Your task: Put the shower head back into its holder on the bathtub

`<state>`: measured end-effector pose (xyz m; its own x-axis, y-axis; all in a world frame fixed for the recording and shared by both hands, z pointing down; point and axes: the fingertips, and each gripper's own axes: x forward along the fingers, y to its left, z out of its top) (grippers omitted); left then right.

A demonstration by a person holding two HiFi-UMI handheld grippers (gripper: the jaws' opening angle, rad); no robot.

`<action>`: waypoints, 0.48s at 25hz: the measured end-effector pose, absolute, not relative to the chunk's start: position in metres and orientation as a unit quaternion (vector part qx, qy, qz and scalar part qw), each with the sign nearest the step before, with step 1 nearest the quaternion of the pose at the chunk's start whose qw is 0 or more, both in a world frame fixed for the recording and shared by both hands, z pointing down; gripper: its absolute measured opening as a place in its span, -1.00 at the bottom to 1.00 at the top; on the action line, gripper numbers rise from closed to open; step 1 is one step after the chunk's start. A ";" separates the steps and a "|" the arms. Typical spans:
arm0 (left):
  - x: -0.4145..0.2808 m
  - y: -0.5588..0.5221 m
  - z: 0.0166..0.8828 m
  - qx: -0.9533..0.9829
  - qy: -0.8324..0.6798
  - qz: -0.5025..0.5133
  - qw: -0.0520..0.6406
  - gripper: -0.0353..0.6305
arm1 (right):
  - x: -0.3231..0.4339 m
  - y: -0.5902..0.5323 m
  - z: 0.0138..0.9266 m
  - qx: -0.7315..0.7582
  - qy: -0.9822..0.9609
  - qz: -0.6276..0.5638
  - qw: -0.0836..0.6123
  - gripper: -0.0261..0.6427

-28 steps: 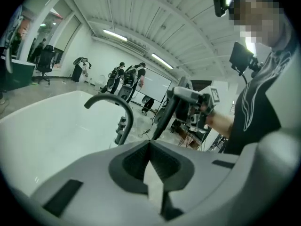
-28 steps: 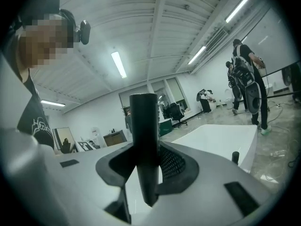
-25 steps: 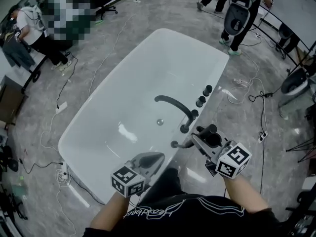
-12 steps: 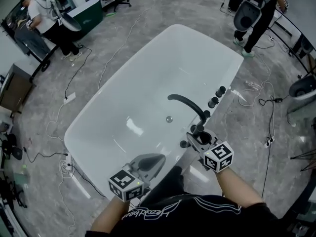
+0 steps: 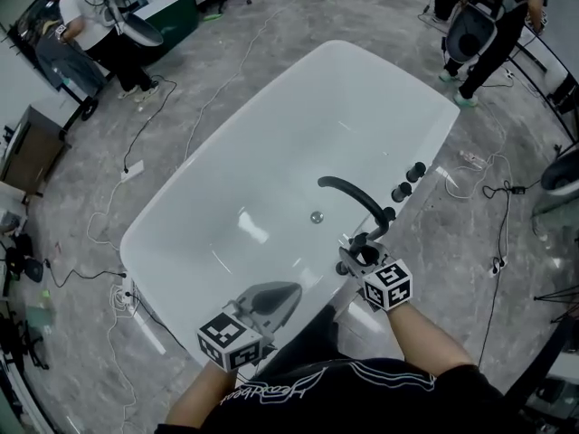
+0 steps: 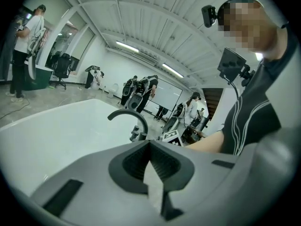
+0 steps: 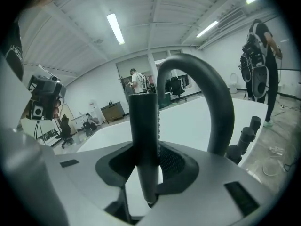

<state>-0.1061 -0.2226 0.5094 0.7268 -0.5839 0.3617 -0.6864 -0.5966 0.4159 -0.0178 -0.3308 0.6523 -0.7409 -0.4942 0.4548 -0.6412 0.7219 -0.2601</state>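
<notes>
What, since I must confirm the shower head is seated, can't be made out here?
- The holder: head view, covered by the right gripper.
- Under the shower head: right gripper view, blocked by the fingers.
- Contact with the bathtub rim: shown in neither view.

Large test hall, lab-like, freestanding white bathtub (image 5: 271,143) on grey marbled floor (image 5: 194,70), loose cables (image 5: 147,127) at 9 o'clock, people (image 5: 89,12) with rigs at 10 o'clock, strip lights (image 7: 115,28) overhead.
</notes>
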 end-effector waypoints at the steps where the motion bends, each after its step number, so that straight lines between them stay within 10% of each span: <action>1: -0.107 -0.224 0.509 0.887 -0.360 0.092 0.274 -0.88 | -0.018 -0.331 0.658 0.311 -0.909 0.205 0.186 -0.53; 12: -0.112 -0.238 0.511 0.879 -0.374 0.110 0.275 -0.88 | -0.026 -0.297 0.709 0.256 -0.911 0.151 0.287 -0.53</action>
<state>-0.1123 -0.2377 0.5108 0.6959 -0.5972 0.3988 -0.7180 -0.5682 0.4020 -0.0259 -0.2974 0.7088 -0.7042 -0.3794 0.6002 -0.5528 0.8234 -0.1281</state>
